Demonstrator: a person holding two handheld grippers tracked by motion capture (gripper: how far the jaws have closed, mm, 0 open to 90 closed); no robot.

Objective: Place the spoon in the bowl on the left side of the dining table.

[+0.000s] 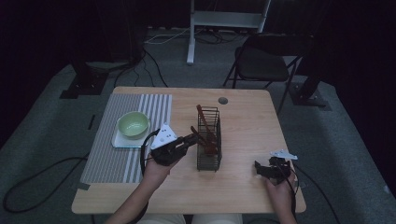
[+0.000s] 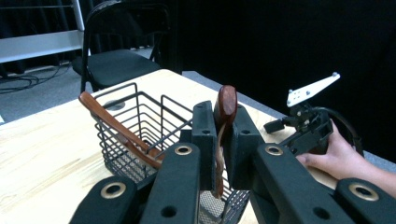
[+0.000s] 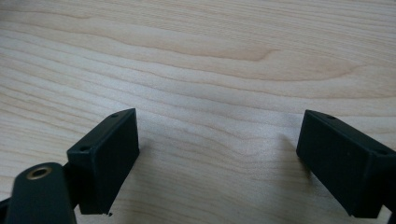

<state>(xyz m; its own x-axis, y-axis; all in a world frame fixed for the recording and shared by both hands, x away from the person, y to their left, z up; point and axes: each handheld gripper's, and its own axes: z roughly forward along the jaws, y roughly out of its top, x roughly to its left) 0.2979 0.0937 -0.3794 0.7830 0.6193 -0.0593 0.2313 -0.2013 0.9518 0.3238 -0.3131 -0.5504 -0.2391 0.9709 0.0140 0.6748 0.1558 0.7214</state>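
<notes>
The left gripper (image 2: pixel 219 140) is clamped tight on a wooden spoon (image 2: pixel 226 109), pinching its handle beside the wire basket (image 1: pixel 208 140) in the middle of the worktop (image 1: pixel 243 186), where a second wooden utensil (image 2: pixel 116 128) leans across the basket's rim. To do this well, lift the spoon straight up until its lower end clears the wires, keeping it upright so it neither snags nor drags the basket. The right gripper (image 3: pixel 217 163) rests wide open and empty over bare worktop, free to steady the basket.
</notes>
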